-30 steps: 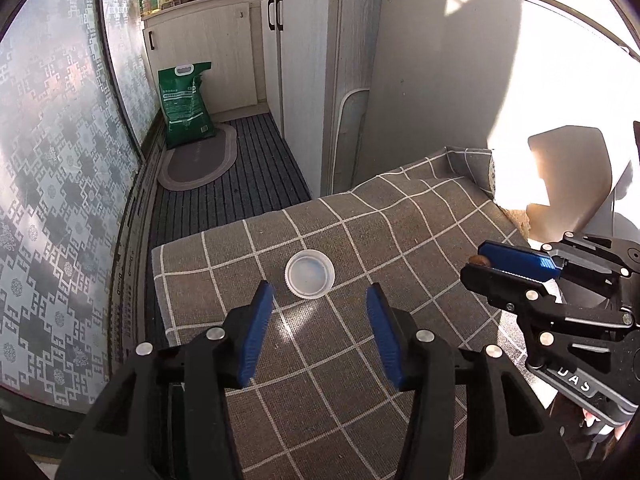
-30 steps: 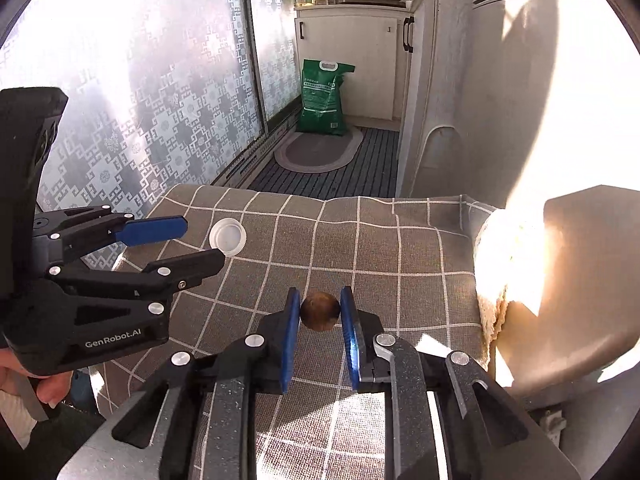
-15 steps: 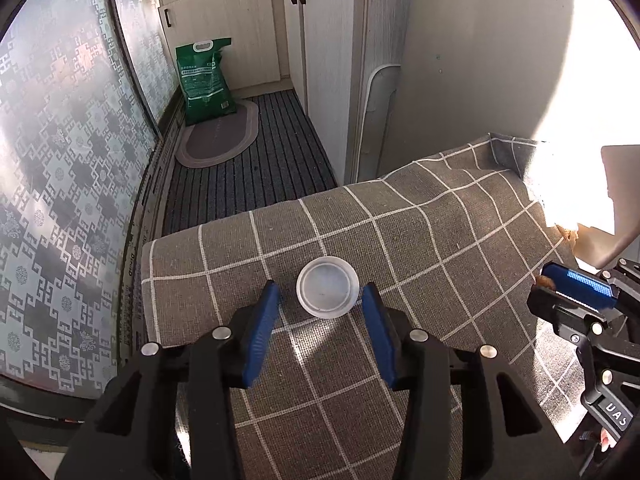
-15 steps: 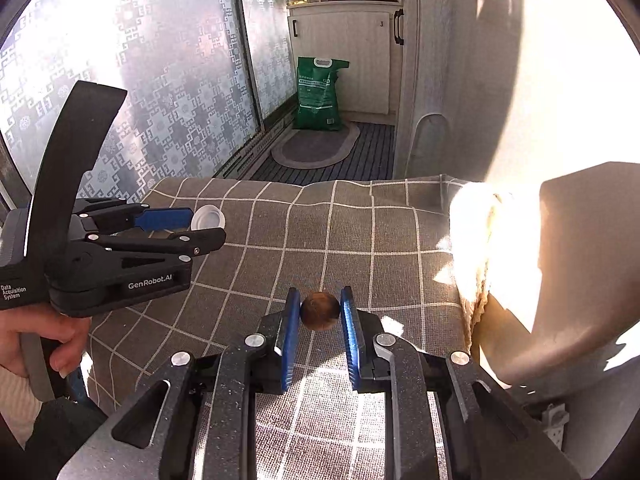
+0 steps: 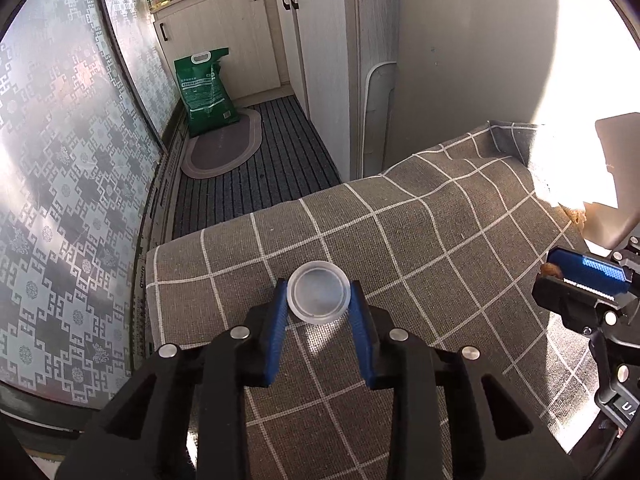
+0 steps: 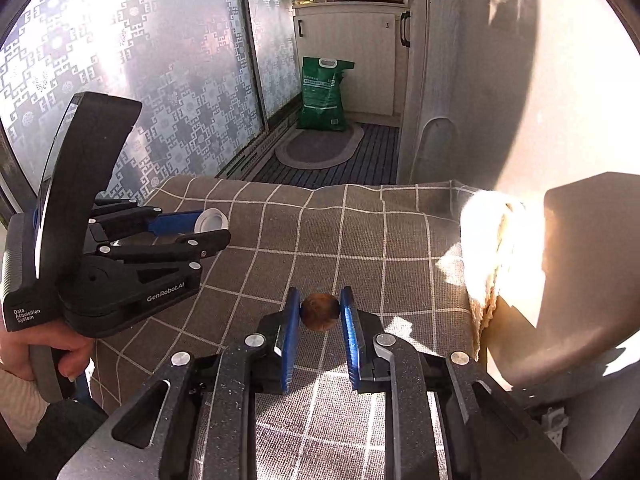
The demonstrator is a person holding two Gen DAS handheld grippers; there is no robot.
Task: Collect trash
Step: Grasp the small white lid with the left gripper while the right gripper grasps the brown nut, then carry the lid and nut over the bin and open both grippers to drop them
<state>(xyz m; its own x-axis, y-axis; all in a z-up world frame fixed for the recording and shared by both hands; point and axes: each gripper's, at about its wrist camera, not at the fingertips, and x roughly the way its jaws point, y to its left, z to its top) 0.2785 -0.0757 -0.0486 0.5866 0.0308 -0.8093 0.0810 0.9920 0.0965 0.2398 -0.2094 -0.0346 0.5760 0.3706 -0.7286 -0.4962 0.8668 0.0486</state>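
A small translucent white plastic cup (image 5: 318, 298) sits between the blue fingers of my left gripper (image 5: 319, 300), which touch its rim on both sides over the grey checked cloth (image 5: 440, 248). The cup also shows in the right wrist view (image 6: 211, 220), at the tips of the left gripper (image 6: 200, 228). My right gripper (image 6: 320, 312) is shut on a small round brown nut-like piece (image 6: 320, 312), held above the cloth. In the left wrist view the right gripper (image 5: 560, 276) is at the right edge with the brown piece (image 5: 550, 269) at its tip.
The cloth-covered table (image 6: 360, 240) ends at its far edge above a dark striped floor (image 5: 256, 176). A green bag (image 5: 206, 88) and an oval mat (image 5: 224, 148) lie by white cabinets (image 5: 316, 60). Patterned glass panels (image 5: 60, 160) run along the left. A sunlit chair (image 6: 580, 280) stands on the right.
My left gripper has moved forward to the cup and narrowed until its fingers touch the rim. My right gripper still holds the brown piece and has barely moved.
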